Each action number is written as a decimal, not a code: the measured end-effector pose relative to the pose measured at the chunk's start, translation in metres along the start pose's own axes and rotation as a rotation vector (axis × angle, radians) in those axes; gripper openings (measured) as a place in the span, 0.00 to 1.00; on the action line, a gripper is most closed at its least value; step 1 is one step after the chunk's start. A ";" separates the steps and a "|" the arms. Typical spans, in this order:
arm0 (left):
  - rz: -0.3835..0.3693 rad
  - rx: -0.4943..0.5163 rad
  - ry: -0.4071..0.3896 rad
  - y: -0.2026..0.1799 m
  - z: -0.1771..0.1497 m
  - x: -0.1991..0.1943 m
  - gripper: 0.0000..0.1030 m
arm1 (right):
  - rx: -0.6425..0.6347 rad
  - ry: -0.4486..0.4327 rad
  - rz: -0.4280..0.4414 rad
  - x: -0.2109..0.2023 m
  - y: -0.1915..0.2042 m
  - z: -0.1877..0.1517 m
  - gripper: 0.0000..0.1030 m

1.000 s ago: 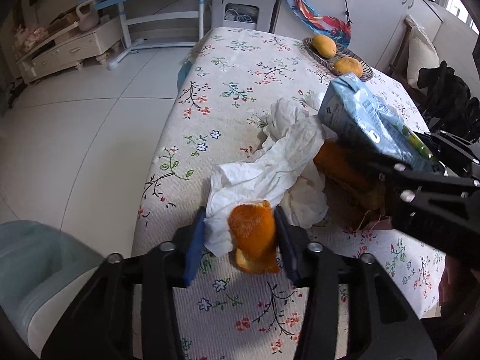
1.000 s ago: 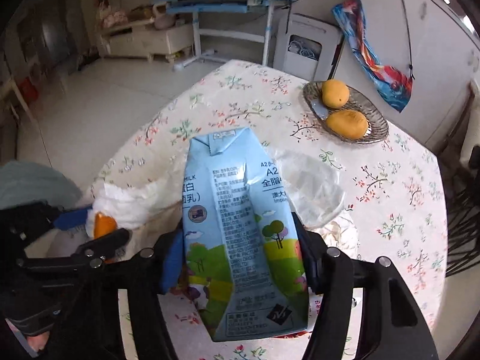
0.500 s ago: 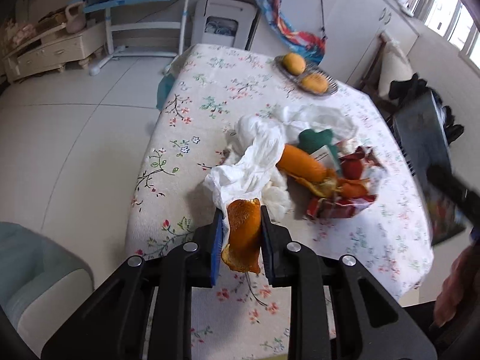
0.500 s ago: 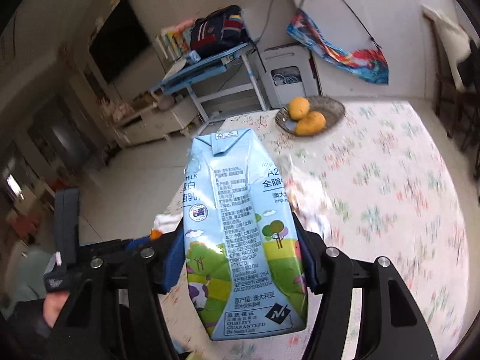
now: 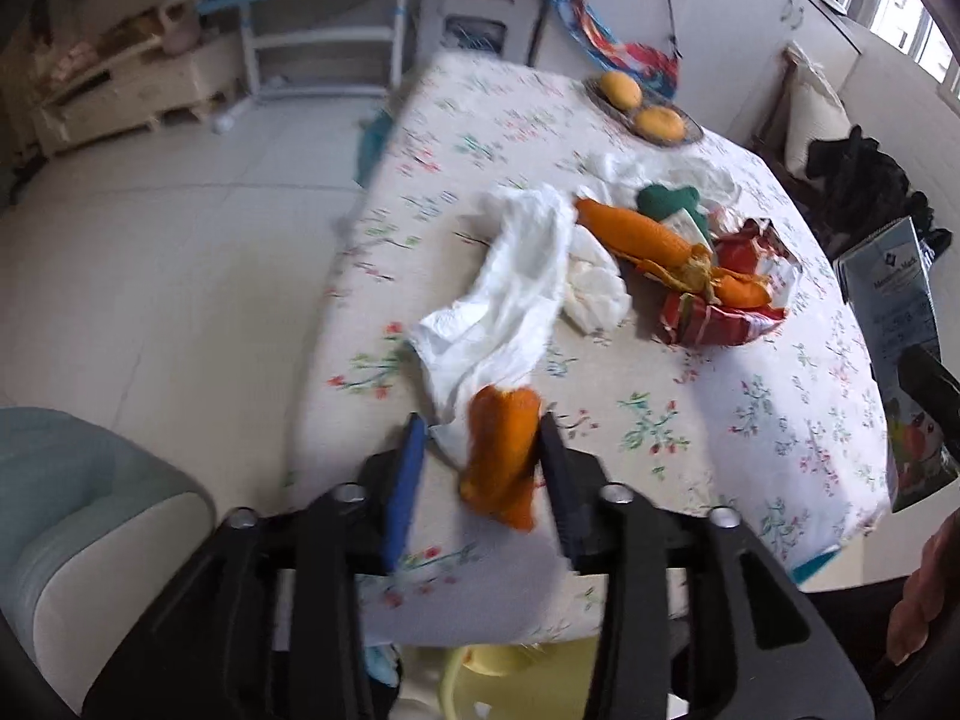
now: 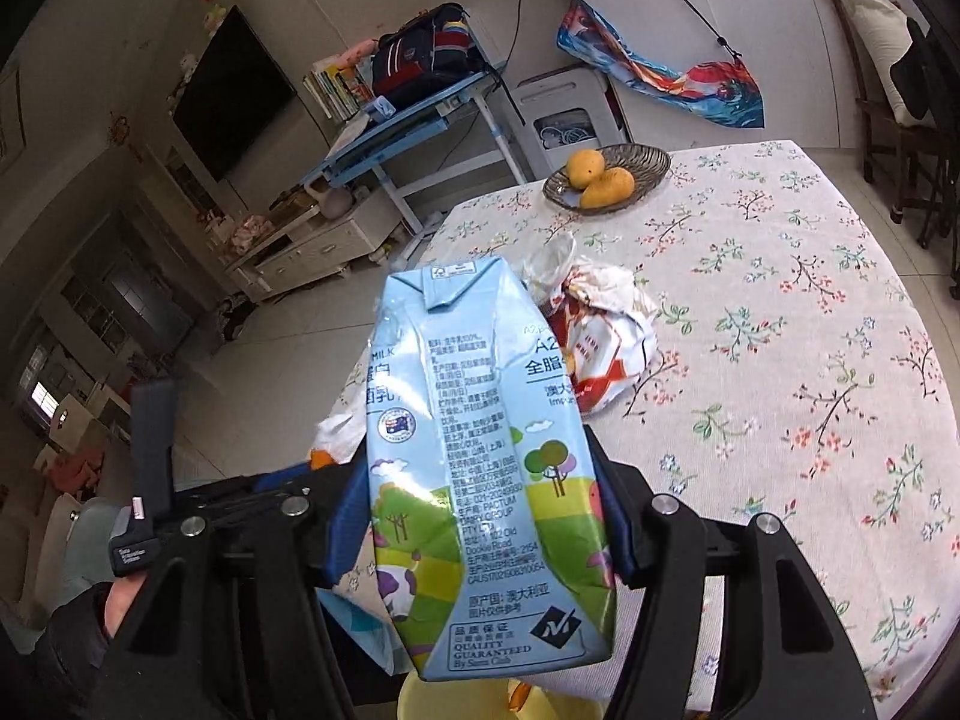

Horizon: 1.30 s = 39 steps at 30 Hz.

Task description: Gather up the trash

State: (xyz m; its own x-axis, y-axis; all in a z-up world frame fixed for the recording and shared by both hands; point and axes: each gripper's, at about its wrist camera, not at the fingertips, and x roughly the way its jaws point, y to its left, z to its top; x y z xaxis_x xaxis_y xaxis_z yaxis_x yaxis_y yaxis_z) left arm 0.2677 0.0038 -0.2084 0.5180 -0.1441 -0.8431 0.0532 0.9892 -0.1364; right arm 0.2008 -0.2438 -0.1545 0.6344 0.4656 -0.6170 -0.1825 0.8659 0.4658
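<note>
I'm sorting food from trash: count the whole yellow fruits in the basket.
2. Both lie side by side in the woven basket at the table's far end: one fruit nearer the rim, the other fruit beside it. A smaller one beneath could be hidden.

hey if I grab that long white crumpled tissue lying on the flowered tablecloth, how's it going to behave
The long white crumpled tissue looks thin and creased, so it would probably hang limp and weigh almost nothing. It lies partly against the orange peel pieces, so lifting it may drag scraps along. It seems likely to tear if tugged hard.
</note>
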 end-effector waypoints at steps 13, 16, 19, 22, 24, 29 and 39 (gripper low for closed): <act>0.155 0.114 -0.219 -0.017 -0.015 -0.040 0.41 | -0.008 0.009 0.014 -0.003 -0.002 -0.011 0.59; 0.192 0.148 -0.304 -0.021 -0.015 -0.055 0.44 | -0.004 0.007 0.018 -0.003 -0.004 -0.010 0.59; 0.089 0.155 -0.255 -0.023 -0.015 -0.050 0.44 | -0.001 0.005 0.023 -0.003 -0.005 -0.013 0.59; 0.081 0.182 -0.163 -0.029 -0.016 -0.029 0.44 | 0.002 0.005 0.030 -0.003 -0.006 -0.014 0.59; 0.105 0.185 -0.099 -0.030 -0.018 -0.012 0.44 | 0.001 0.007 0.034 -0.003 -0.008 -0.015 0.59; 0.122 0.151 -0.050 -0.026 -0.015 0.007 0.43 | 0.005 0.006 0.044 -0.004 -0.009 -0.016 0.59; 0.033 0.064 -0.082 -0.017 -0.011 0.004 0.19 | 0.003 0.011 0.046 -0.004 -0.009 -0.017 0.59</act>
State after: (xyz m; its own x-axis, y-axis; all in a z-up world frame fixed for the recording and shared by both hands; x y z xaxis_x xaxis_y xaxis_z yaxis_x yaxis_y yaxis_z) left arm 0.2595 -0.0139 -0.2151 0.5882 -0.1119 -0.8010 0.0885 0.9933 -0.0737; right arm 0.1875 -0.2506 -0.1673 0.6169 0.5073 -0.6017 -0.2092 0.8428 0.4960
